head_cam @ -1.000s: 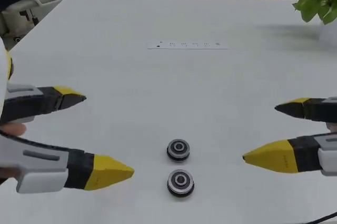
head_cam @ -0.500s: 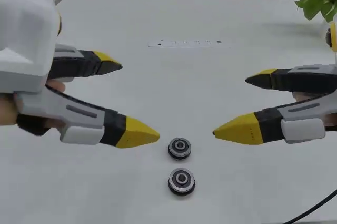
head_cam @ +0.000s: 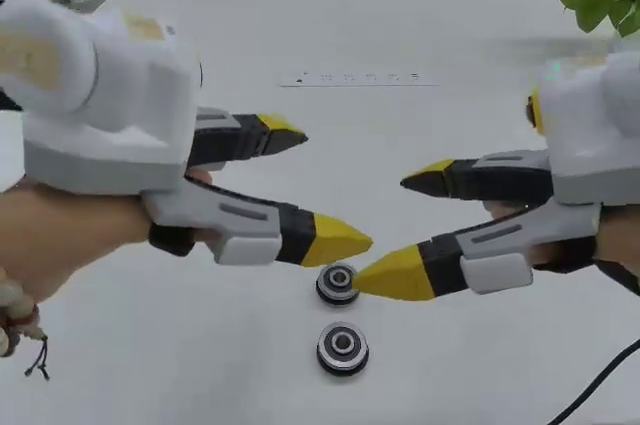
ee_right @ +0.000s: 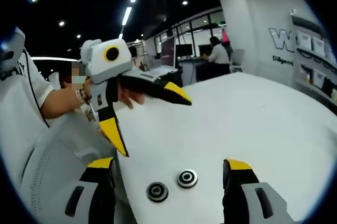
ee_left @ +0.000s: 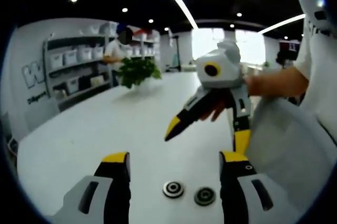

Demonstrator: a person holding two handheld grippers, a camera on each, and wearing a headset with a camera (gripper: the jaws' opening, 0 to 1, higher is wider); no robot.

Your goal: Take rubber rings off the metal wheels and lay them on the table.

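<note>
Two wheels lie flat on the table (head_cam: 470,55), each apparently wearing its dark rubber ring. The far wheel (head_cam: 338,283) sits just below the lower jaw tips of our left gripper (head_cam: 333,188) and right gripper (head_cam: 382,234); the near wheel (head_cam: 343,348) lies outside them. Both jaw pairs are spread wide and face each other, probably so one steadies while the other peels.
</note>
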